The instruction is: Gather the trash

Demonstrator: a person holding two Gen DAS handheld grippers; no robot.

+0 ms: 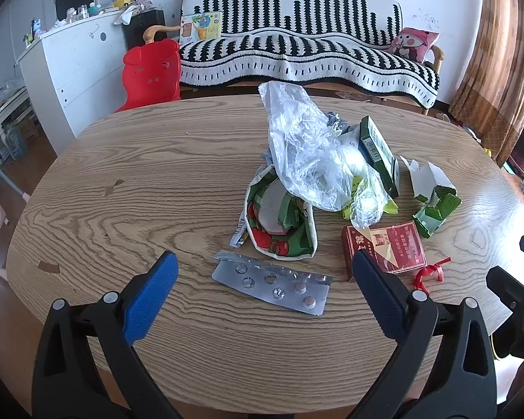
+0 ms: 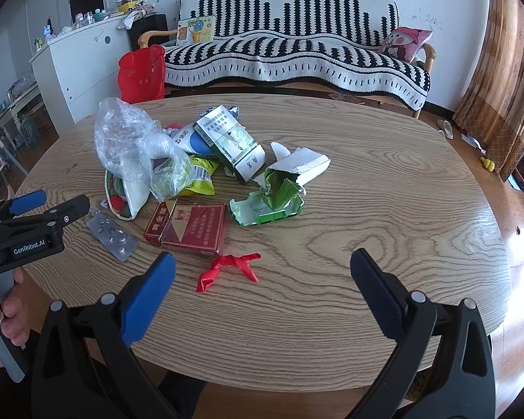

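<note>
Trash lies in a heap on the oval wooden table [image 1: 129,181]. A silver pill blister [image 1: 270,282] rests between the wide-apart fingers of my left gripper [image 1: 262,262], which is open and holds nothing. Behind it stand a green and red snack bag [image 1: 283,227], a clear plastic bag [image 1: 307,146], a red cigarette pack [image 1: 387,244] and a torn green carton [image 1: 435,206]. My right gripper [image 2: 262,265] is open above the table, with a red ribbon scrap [image 2: 230,267] just ahead of its left finger. The red cigarette pack [image 2: 192,228] and torn green carton [image 2: 272,199] lie beyond.
A striped sofa [image 1: 307,45] runs along the far wall, with a red plastic chair [image 1: 150,70] and a white cabinet [image 1: 77,70] to the left. A green-white box [image 2: 230,143] leans in the heap. A hand [image 2: 7,317] holds the left gripper's handle.
</note>
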